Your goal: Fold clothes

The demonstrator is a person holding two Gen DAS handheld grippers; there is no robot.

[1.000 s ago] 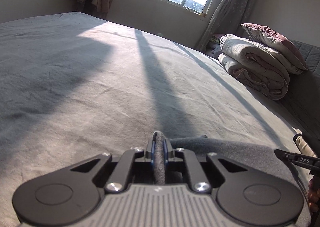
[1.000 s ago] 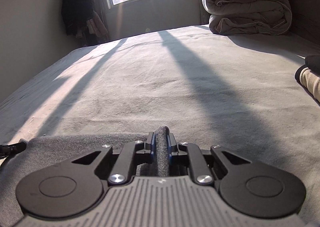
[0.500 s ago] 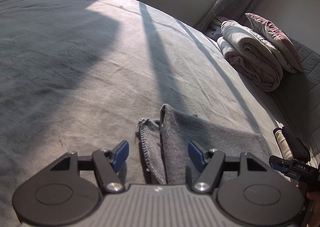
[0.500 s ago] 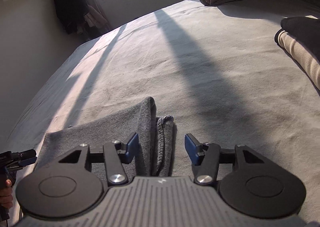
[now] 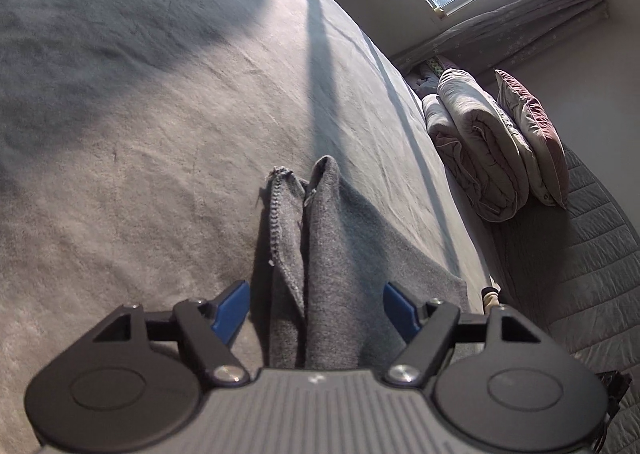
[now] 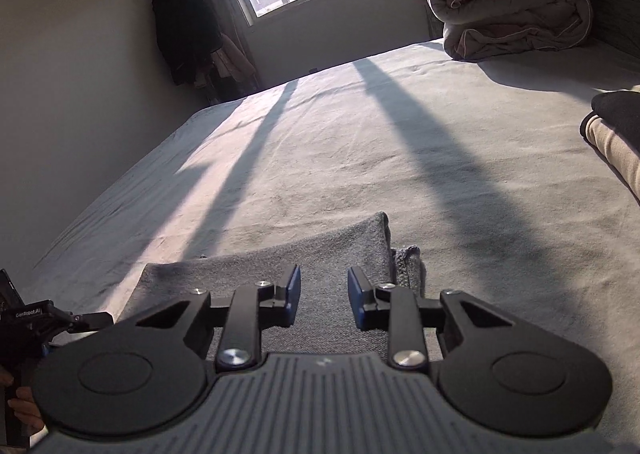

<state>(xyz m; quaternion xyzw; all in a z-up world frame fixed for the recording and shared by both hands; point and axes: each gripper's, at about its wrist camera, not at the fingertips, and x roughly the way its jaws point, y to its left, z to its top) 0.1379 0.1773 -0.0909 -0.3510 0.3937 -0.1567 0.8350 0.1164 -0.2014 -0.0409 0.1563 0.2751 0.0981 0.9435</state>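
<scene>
A: Where does the grey garment [image 5: 320,254] lie?
B: Flat on the bed [image 5: 140,154], folded. In the left wrist view it runs from 6 o'clock up toward the middle, with a raised fold along its length and a frayed knit edge just to the left of that fold.

A: And the left tongs [image 5: 316,306]?
B: Spread wide, the blue pads well apart on either side of the fold, gripping nothing. The garment passes between them without being pinched.

A: The right tongs [image 6: 324,302]?
B: Also parted, though less wide, and empty. They hover over the garment [image 6: 280,266], whose far corner peaks at about 12 o'clock from the tips, with a small knit edge poking out at 1 o'clock.

A: What else sits on the bed?
B: A rolled quilt [image 6: 512,10] at 2 o'clock in the right wrist view, against the headboard side. A stack of folded clothes [image 6: 616,134], dark over tan, at 3 o'clock.

A: Any sign of the person?
B: At 8 o'clock in the right wrist view, fingers [image 6: 24,410] wrap the other gripper's handle.
</scene>
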